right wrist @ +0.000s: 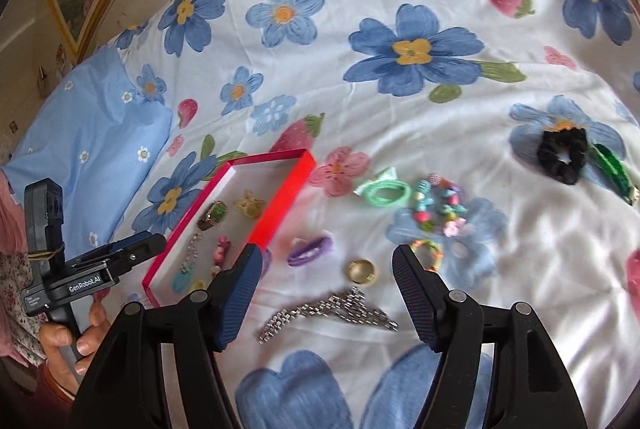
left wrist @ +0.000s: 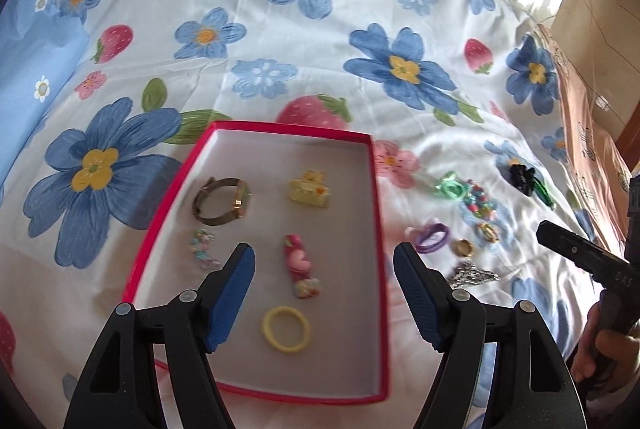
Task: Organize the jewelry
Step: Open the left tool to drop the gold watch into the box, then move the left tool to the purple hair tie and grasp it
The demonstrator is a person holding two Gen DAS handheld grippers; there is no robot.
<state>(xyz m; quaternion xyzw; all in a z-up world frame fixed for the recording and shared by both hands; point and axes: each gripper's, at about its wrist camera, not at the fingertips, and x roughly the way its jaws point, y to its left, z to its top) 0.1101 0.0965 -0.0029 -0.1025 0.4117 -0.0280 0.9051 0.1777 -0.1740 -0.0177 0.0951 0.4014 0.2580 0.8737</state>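
Note:
A red box with a white floor lies on the floral bedsheet. In it are a watch, a yellow claw clip, a pink hair clip, a yellow hair ring and a beaded charm. My left gripper is open and empty above the box's near half. My right gripper is open and empty above a silver chain bracelet, a gold ring and a purple hair tie. The box also shows in the right wrist view.
More pieces lie right of the box: green hair ties, a colourful bead bracelet, a small rainbow ring, a black scrunchie and a green clip. A blue pillow lies at the left.

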